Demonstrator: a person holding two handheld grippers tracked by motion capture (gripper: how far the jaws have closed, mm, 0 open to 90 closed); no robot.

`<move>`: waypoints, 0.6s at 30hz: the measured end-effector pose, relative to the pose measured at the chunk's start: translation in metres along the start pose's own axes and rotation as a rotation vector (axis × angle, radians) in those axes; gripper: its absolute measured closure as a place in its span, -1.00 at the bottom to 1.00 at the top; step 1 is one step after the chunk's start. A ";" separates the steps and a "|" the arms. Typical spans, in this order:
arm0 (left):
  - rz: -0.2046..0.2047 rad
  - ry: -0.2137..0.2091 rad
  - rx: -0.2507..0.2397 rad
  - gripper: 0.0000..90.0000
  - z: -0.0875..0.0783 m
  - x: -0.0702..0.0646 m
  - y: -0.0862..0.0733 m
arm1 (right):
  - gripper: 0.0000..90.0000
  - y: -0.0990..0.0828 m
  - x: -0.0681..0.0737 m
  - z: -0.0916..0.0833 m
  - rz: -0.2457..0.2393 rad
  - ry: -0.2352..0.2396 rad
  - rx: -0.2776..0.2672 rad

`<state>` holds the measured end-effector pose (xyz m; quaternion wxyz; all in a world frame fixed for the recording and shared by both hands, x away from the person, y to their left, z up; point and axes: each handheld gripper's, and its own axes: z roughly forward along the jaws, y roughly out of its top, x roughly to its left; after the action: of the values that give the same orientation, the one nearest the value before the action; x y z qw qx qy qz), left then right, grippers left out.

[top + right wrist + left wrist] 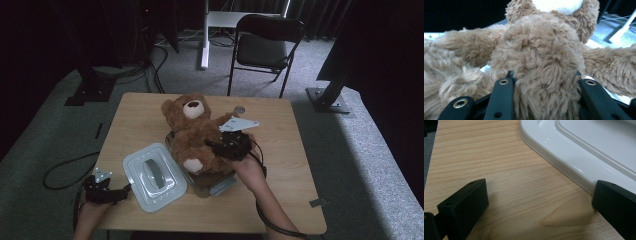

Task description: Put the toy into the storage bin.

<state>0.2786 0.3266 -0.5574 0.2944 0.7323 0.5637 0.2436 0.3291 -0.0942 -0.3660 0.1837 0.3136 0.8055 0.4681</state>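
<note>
Right gripper view: my right gripper (544, 100) clamps the brown plush teddy bear (192, 132), mid-frame over the clear plastic box (212, 182). Press evenly! Left gripper (539, 202) gapes, empty, beside the white plastic lid (152, 177).

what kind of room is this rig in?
Likely a lab or recording studio: dark curtains around a grey carpet floor, a lone black folding chair, and cables trailing past black metal stand bases beside the small wooden table.
</note>
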 end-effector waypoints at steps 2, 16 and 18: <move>0.000 0.000 0.000 -0.97 0.000 0.000 0.000 | 0.38 -0.003 0.002 0.005 0.000 0.008 0.014; 0.000 0.000 0.001 -0.97 0.000 0.000 0.000 | 0.37 -0.034 0.009 0.025 -0.011 0.030 0.096; 0.000 0.000 0.001 -0.97 0.000 0.000 0.000 | 0.37 -0.038 0.011 0.026 -0.018 0.033 0.106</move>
<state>0.2785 0.3266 -0.5574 0.2941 0.7326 0.5636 0.2434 0.3240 -0.0841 -0.4125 0.1578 0.3079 0.8350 0.4280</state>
